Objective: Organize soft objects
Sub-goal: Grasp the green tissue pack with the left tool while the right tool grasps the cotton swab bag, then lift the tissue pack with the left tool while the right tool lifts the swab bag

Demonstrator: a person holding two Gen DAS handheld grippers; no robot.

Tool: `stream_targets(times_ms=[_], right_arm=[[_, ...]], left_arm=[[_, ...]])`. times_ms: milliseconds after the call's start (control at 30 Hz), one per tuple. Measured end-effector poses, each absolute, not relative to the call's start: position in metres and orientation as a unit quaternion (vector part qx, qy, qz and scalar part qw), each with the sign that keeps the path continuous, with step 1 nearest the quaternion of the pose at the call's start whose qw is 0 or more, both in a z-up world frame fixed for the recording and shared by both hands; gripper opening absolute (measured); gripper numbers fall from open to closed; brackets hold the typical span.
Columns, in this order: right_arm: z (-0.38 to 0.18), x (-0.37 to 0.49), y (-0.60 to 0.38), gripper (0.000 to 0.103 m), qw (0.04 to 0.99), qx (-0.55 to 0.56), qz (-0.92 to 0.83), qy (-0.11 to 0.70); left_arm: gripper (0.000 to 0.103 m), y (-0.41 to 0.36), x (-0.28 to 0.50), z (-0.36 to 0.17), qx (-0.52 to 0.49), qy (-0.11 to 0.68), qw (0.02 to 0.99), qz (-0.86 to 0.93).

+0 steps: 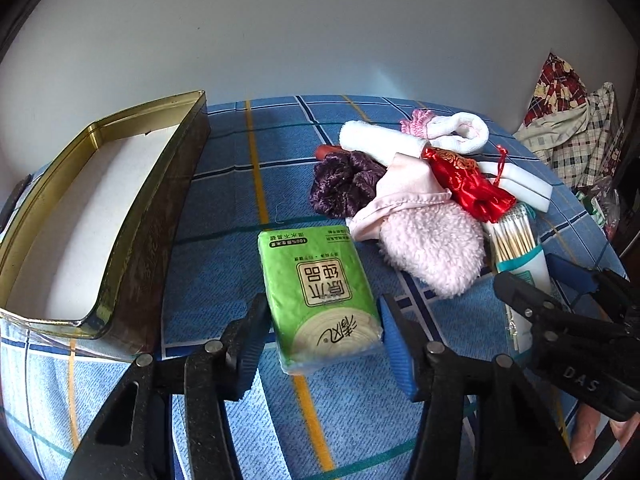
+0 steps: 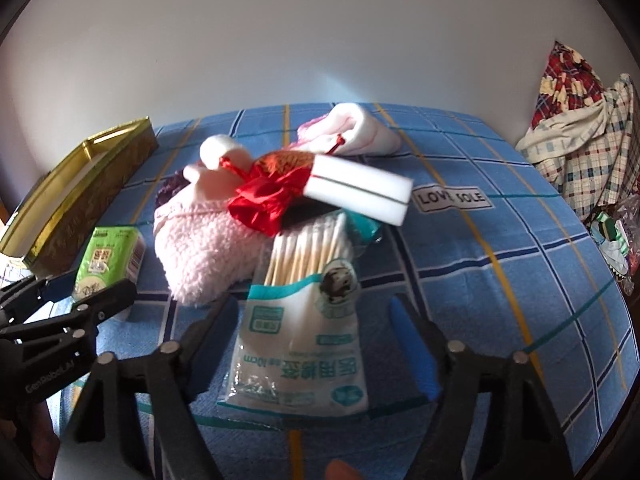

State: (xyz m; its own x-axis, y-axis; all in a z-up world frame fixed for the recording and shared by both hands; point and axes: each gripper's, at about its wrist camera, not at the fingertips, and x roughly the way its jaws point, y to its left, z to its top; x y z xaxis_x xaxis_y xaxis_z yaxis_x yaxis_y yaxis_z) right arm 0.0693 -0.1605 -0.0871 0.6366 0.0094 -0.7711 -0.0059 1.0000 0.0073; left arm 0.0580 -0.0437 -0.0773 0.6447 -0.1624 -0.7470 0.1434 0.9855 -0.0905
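The left gripper (image 1: 322,344) straddles the near end of a green tissue pack (image 1: 318,294); its blue pads sit right against the pack's two sides, and it looks clamped on the pack, which lies flat on the blue plaid cloth (image 1: 224,208). The right gripper (image 2: 316,344) has its jaws either side of a bag of cotton swabs (image 2: 304,344), with a gap visible between each pad and the plastic — open, not gripping. The bag lies flat on the cloth, its swab tips pointing away from the camera.

Just beyond both packs is a heap of soft things: a fluffy pink mitt (image 1: 434,248) nearest, touching the swab bag, with a pink satin cloth (image 1: 404,196) over its far edge. A purple velvet scrunchie (image 1: 344,184) lies to the heap's left, a red brocade pouch (image 1: 466,182) on top, and two white sponge blocks (image 2: 360,188) rest tilted against the pouch. Behind them lie a rolled white towel (image 1: 380,140) and a white-and-pink sock (image 1: 456,130).

To the left stands an open gold tin (image 1: 108,216) — its white inside bare. Far right, crumpled checked fabric (image 2: 580,136) is piled by the wall.
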Motion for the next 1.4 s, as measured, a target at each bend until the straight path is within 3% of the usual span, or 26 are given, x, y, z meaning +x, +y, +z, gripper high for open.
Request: stream_targets(times_ms=[367,700,1400], right_arm=[[-0.094,0.070,-0.154,0.039,0.896,-0.007,0.034,0.442],[-0.080,0.054,-0.153,0.032,0.917,-0.011,0.029,0.398],[-0.044,0.037,-0.140,0.031,0.956,-0.002,0.043,0.289]], left_arm=[[0.055,-0.034,0.049,-0.066,-0.021,0.390,0.917,-0.085],[0.055,-0.028,0.040,-0.051,-0.022,0.362,0.928,-0.082],[0.055,-0.008,0.034,-0.021,-0.013,0.315,0.947,-0.059]])
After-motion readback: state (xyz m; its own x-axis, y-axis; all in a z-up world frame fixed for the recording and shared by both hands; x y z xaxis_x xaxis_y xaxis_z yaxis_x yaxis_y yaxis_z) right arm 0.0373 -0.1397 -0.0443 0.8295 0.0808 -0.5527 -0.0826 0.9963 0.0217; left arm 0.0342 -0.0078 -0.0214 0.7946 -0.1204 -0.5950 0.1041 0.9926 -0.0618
